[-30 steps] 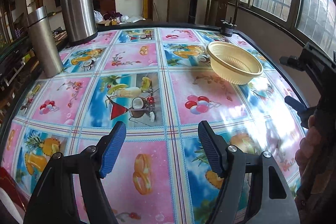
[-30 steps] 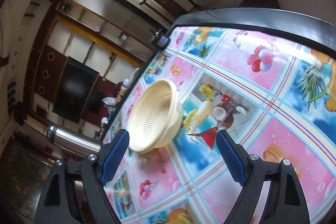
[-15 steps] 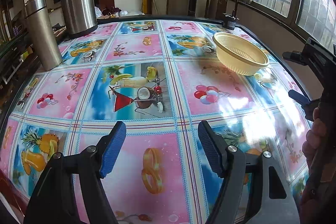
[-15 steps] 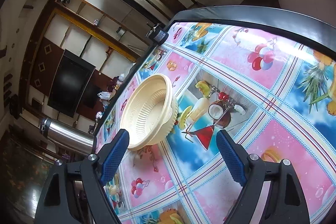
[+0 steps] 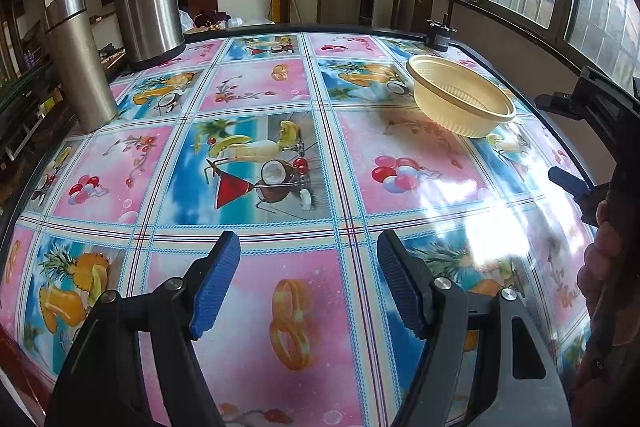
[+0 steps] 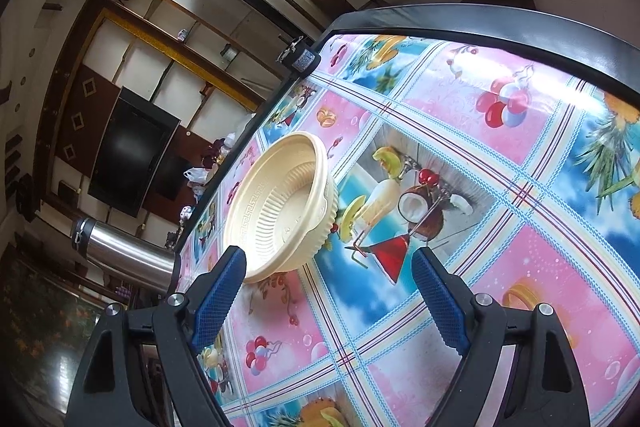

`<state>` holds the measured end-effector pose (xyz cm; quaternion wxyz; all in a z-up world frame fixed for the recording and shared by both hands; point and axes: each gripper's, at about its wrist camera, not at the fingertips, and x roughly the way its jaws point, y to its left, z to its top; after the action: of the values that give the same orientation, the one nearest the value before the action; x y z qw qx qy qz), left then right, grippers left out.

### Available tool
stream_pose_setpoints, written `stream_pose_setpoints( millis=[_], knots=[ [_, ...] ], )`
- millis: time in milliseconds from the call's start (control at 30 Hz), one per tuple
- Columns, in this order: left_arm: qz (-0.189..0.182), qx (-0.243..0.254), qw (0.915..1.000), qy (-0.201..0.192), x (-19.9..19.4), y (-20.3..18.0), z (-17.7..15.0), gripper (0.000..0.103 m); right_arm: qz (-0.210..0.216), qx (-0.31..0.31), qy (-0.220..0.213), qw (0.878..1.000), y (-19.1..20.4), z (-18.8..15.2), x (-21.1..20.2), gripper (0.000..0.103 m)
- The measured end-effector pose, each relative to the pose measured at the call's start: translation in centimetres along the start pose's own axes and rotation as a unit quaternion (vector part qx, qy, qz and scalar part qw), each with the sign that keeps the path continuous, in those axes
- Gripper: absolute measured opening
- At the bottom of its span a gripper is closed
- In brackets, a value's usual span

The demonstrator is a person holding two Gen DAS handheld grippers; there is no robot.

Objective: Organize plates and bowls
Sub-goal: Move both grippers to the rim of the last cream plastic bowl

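Right tool (image 6: 328,291) has closed in on the cream bowl (image 6: 280,211) vs 1 s ago; jaws spread wide, nothing held, bowl rim now just ahead of its left finger. Looks like approach for a rim grab, not yet made. Left tool (image 5: 308,279) also spread, empty, over the bench (image 5: 256,347); bowl sits far ahead-right of it. No legible writing; only a key-pattern band on bowl rim.

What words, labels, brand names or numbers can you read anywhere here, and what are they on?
None can be read.
Cream plastic bowl: a key-pattern band on its rim, no lettering.
Small black device at the table edge: a label, too blurred to read.
Fruit-print tablecloth: pictures only.
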<state>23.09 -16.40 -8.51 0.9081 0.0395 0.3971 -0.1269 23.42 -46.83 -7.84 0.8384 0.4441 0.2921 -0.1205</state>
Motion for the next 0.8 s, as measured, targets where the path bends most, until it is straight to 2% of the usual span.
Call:
stream_pose_setpoints(
  millis=[267, 433, 633, 800],
  knots=[
    [0.0, 0.003, 0.9999, 0.012, 0.6, -0.2, -0.2, 0.071, -0.005, 0.008, -0.003, 1.0, 0.0, 0.5, 0.4, 0.088],
    [-0.003, -0.001, 0.9998, 0.019, 0.8, -0.1, -0.3, 0.071, -0.005, 0.007, -0.001, 1.0, 1.6, 1.7, 1.7, 0.088],
    [-0.007, -0.013, 0.9997, 0.02, 0.8, 0.4, -0.2, 0.071, -0.07, -0.013, -0.003, 0.997, 3.2, 2.5, 3.1, 0.088],
    [-0.008, -0.009, 0.9996, 0.026, 1.2, 0.1, -0.4, 0.071, -0.067, 0.015, 0.013, 0.998, 2.0, 2.9, 4.9, 0.088]
  ],
)
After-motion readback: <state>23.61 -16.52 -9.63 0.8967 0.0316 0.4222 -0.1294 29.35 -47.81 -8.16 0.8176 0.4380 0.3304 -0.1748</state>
